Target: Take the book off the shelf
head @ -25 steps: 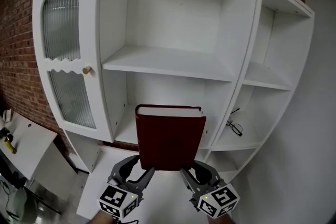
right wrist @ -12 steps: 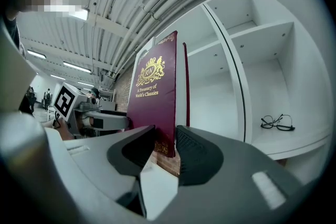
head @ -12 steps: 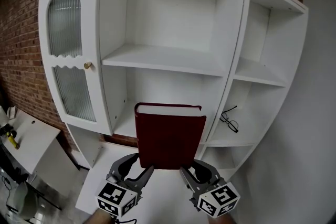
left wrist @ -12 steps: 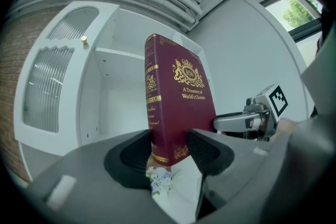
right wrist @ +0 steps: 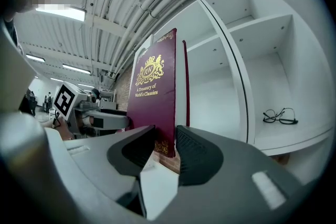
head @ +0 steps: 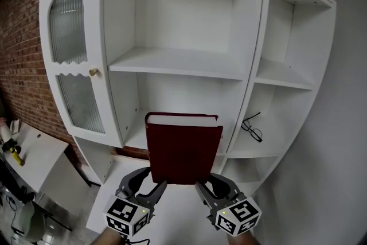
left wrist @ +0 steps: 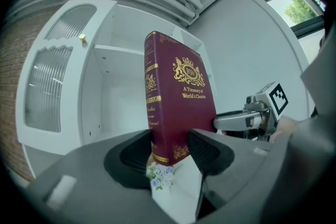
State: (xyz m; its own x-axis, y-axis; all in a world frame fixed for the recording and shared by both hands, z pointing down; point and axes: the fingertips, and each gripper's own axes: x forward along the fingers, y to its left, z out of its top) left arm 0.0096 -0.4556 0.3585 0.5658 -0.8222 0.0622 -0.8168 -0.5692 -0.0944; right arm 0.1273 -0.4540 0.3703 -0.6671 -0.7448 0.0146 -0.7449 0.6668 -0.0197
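A dark red hardcover book with gold print stands upright in the air in front of the white shelf unit, clear of its shelves. My left gripper is shut on the book's lower left corner, at the spine. My right gripper is shut on its lower right corner, at the page edge. In the left gripper view the book rises from between the jaws of the left gripper. In the right gripper view the book stands between the pads of the right gripper.
A pair of glasses lies on a shelf in the right-hand compartment. The unit's left side has a ribbed-glass door with a brass knob. A brick wall is behind, and a white table stands at lower left.
The book and both grippers keep their place. Only the head view has drifted slightly against the shelf unit.
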